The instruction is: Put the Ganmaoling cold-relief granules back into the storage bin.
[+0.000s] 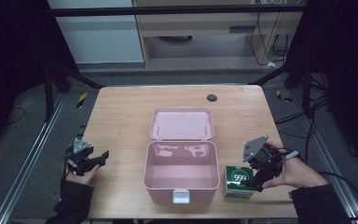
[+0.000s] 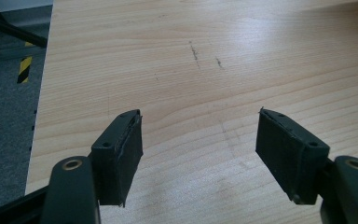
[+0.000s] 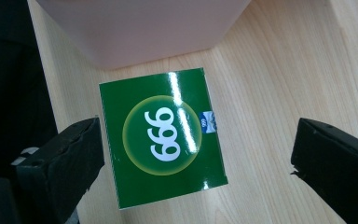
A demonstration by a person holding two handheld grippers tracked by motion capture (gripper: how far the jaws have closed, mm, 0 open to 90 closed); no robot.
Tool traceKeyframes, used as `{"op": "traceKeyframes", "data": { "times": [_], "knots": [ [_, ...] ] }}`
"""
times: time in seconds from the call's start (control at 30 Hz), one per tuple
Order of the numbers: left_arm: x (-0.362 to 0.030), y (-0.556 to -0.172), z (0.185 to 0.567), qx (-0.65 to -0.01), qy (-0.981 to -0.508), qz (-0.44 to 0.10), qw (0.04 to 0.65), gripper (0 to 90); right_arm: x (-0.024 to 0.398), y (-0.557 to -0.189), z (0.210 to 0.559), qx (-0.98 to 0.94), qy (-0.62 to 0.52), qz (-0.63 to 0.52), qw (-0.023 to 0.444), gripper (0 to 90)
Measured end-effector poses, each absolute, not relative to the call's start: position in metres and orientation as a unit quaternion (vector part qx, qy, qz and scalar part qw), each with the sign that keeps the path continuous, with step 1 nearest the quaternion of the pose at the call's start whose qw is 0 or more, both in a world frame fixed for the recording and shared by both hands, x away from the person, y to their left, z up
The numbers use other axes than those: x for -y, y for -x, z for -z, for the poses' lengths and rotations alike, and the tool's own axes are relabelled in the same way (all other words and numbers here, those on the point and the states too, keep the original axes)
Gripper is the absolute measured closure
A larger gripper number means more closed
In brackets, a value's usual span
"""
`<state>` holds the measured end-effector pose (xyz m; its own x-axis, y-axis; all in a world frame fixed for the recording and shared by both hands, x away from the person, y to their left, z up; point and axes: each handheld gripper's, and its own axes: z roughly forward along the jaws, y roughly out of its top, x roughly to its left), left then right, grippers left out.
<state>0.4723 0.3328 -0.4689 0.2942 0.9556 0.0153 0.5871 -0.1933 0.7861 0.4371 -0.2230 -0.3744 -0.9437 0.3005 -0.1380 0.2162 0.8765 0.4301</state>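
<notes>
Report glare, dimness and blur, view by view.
High view: dim, dark surroundings, sheen inside the pink box. Right gripper view: white glare streaks across the green carton, near jaws soft. Left gripper view: evenly lit table, pale sheen at the top, grain sharp.

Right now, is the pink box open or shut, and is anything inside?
Open and empty. The pink box has its lid laid flat behind it, and its bare interior shows.

We hold our left gripper low at the near left, jaws spread wide. Our right gripper tilts down at the near right, jaws also apart.
</notes>
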Motion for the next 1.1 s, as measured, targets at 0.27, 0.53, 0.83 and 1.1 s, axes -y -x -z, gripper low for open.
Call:
{"op": "traceKeyframes", "data": {
  "times": [0.27,0.53,0.83,1.1],
  "knots": [
    [-0.332,-0.473,0.468,-0.53,-0.727,-0.265,0.347,31.1,0.217,-0.435,0.388,-0.971,-0.123,-0.188,0.084,2.2],
    [-0.332,-0.473,0.469,-0.529,-0.728,-0.266,0.345,31.1,0.214,-0.435,0.394,-0.973,-0.12,-0.18,0.077,1.8],
    [-0.331,-0.473,0.469,-0.529,-0.729,-0.267,0.344,31.0,0.208,-0.437,0.408,-0.977,-0.114,-0.166,0.071,1.6],
    [-0.331,-0.473,0.469,-0.528,-0.73,-0.268,0.343,31.1,0.202,-0.438,0.417,-0.981,-0.105,-0.153,0.063,1.9]
  ]
}}
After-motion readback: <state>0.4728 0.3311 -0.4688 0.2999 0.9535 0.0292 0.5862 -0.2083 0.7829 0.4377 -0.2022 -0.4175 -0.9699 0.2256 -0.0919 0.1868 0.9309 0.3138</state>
